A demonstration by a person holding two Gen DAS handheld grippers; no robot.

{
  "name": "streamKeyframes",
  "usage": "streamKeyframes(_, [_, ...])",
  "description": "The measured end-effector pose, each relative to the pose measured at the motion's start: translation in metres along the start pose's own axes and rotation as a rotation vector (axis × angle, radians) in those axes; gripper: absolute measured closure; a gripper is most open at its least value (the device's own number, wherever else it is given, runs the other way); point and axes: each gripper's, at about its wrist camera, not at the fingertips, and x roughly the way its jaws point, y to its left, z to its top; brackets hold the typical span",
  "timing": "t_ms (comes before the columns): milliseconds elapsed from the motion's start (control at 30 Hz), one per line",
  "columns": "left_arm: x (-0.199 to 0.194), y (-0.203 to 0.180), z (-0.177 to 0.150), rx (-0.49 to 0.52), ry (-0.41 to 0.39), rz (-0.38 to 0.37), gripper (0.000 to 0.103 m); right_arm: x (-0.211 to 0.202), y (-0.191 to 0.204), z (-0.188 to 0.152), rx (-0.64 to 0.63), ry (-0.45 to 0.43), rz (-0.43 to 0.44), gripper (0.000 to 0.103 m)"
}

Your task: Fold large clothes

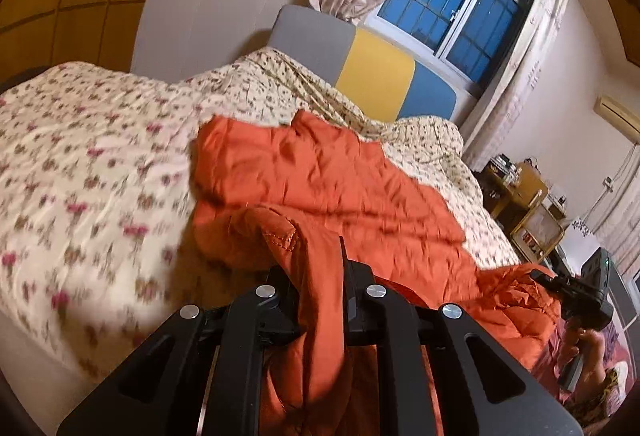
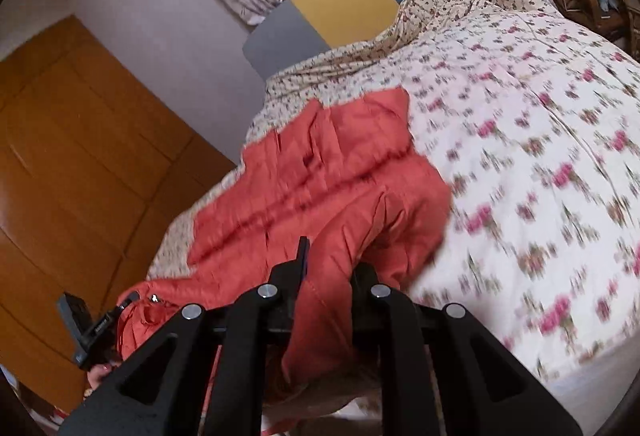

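A large orange quilted jacket [image 1: 320, 180] lies spread on the floral bed cover [image 1: 80, 156]; it also shows in the right wrist view [image 2: 320, 176]. My left gripper [image 1: 316, 260] is shut on a fold of the jacket's near edge, with cloth hanging down between the fingers. My right gripper [image 2: 328, 264] is shut on another part of the near edge. Each gripper shows in the other's view, the right [image 1: 576, 292] and the left [image 2: 92, 332], both at the jacket's edge.
The bed has a grey, yellow and blue headboard [image 1: 376, 72] under a curtained window [image 1: 460, 0]. A crumpled floral quilt [image 1: 420, 140] lies near the headboard. A wooden wardrobe [image 2: 80, 176] stands on one side, a cluttered wooden shelf [image 1: 524, 204] on the other.
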Motion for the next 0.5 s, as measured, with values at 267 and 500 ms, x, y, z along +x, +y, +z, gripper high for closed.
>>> streamKeyframes(267, [0.059,0.017,0.052,-0.077,0.025,0.007,0.090,0.050,0.005,0.055,0.039,-0.023,0.005,0.090])
streamKeyframes(500, [0.116,0.024,0.084,-0.084,0.081,0.043,0.090,0.102,-0.010,0.086,0.089,0.001,-0.017,0.091])
